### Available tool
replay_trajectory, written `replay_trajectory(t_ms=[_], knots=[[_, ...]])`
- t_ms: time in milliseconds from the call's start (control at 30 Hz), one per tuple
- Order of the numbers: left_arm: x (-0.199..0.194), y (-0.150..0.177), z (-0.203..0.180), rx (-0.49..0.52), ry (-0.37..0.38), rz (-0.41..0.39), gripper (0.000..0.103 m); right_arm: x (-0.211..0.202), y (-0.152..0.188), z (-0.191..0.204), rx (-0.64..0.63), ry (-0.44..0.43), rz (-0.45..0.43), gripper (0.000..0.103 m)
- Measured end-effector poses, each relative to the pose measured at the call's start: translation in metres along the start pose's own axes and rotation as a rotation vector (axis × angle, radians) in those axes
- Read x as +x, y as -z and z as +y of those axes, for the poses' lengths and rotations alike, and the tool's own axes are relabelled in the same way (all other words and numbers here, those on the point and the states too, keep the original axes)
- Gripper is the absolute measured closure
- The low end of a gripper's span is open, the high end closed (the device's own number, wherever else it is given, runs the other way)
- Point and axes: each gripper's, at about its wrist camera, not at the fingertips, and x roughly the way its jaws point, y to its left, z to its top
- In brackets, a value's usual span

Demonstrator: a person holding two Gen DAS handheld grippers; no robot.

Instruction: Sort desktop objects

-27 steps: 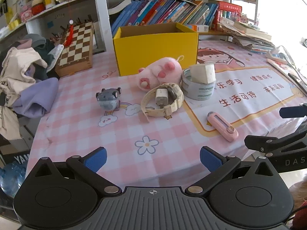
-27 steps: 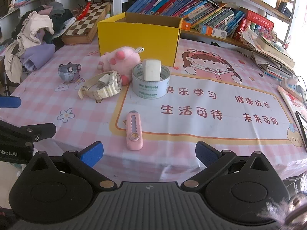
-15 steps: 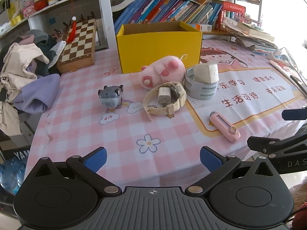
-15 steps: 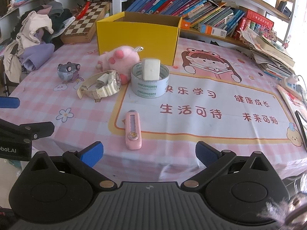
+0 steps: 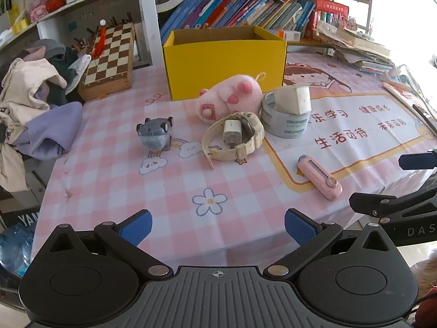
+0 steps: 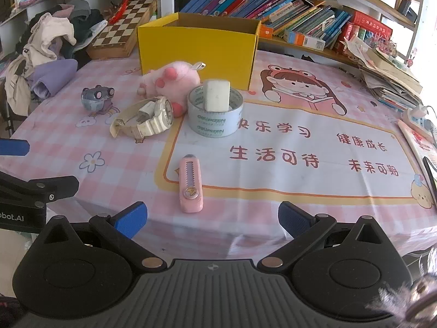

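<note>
An open yellow box (image 5: 226, 61) (image 6: 198, 50) stands at the back of the table. In front of it lie a pink plush pig (image 5: 232, 99) (image 6: 172, 82), a tape roll (image 5: 286, 123) (image 6: 215, 117) with a white block (image 6: 217, 95) standing in it, a cream watch (image 5: 235, 139) (image 6: 144, 121) around a white charger (image 5: 232, 132), a grey toy (image 5: 155, 134) (image 6: 97, 98) and a pink utility knife (image 5: 319, 176) (image 6: 190, 184). My left gripper (image 5: 217, 225) and right gripper (image 6: 211, 216) are both open and empty, at the table's near edge.
A chessboard (image 5: 109, 57) and a heap of clothes (image 5: 35, 101) lie at the back left. Bookshelves (image 6: 273, 8) run behind the box. Stacked papers (image 6: 387, 73) and a power strip (image 6: 418, 117) lie at the right. A printed mat (image 6: 300, 147) covers the right of the pink checked cloth.
Both grippers have moved slightly forward toward the objects, which appear a little larger. No object has moved and both grippers stay open.
</note>
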Motion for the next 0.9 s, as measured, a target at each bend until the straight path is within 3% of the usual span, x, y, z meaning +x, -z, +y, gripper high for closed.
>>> replay_trajectory(t_ms=[433,900], knots=[[-0.001,0.001,-0.005,0.032,0.017,0.008,0.0,0.003,-0.002,-0.002,0.013,0.006,0.018,0.0],[-0.007,-0.005,-0.009,0.066,-0.034,-0.012,0.0,-0.004,-0.004,-0.002,0.011,-0.024,-0.022,0.0]])
